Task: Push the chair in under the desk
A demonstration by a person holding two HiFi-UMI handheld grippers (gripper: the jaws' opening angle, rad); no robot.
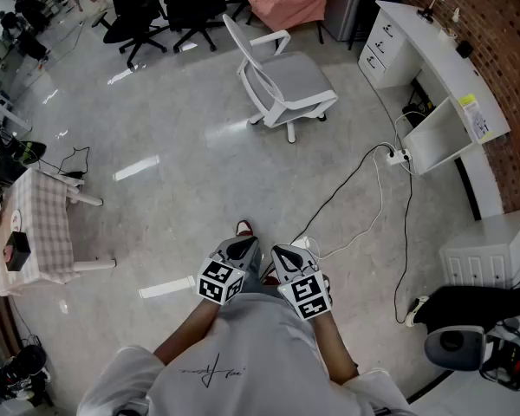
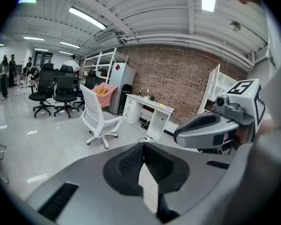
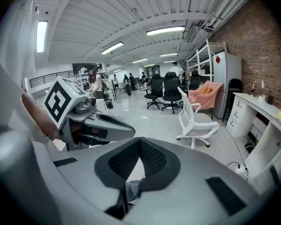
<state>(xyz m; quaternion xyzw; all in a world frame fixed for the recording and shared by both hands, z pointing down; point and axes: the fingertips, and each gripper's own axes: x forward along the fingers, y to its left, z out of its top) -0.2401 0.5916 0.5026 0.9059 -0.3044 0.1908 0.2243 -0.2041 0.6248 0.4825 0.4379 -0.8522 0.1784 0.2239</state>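
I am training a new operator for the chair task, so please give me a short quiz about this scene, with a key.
1. True or false: the white chair already stands under the desk.
2. The left gripper and right gripper are: A) both shut and empty; B) both open; C) shut on the chair.
3. What white thing lies on the floor near the desk, with cables running to it?
Key: 1 false, the chair stands apart on open floor. 2 A. 3 the power strip.
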